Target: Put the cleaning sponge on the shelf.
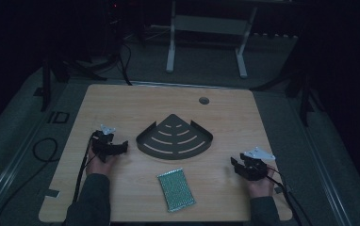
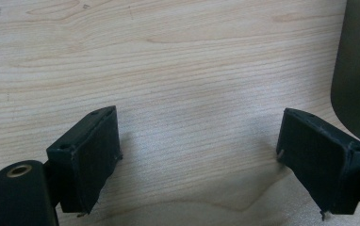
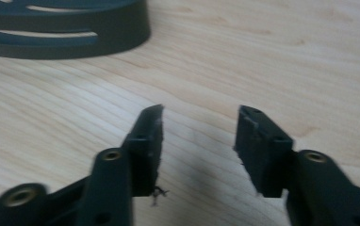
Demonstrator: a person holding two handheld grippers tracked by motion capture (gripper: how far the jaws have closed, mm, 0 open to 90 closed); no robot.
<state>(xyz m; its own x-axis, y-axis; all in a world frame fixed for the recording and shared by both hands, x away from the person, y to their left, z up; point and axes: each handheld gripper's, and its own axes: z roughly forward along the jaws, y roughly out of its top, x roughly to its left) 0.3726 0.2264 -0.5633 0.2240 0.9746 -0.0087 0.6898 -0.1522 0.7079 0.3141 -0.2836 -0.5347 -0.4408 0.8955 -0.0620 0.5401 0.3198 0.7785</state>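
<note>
In the left gripper view the tray [image 2: 359,70] is cut by the right edge. In the right gripper view the tray [image 3: 65,28] runs off the top and left edges, and the fingers [image 3: 147,141] are blurred.

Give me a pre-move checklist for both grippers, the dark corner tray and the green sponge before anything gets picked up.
1. Left gripper jaws open, nothing between them: ok.
2. Right gripper jaws open, nothing between them: ok.
3. Corner tray lies flat on the table, nothing in it: ok.
4. Green sponge lies flat near the front edge, apart from the tray and from both grippers: ok.
5. Left gripper close beside the tray's left corner without touching: cannot tell.
6. Cables trailing from the grippers off the sponge and tray: ok.
</note>
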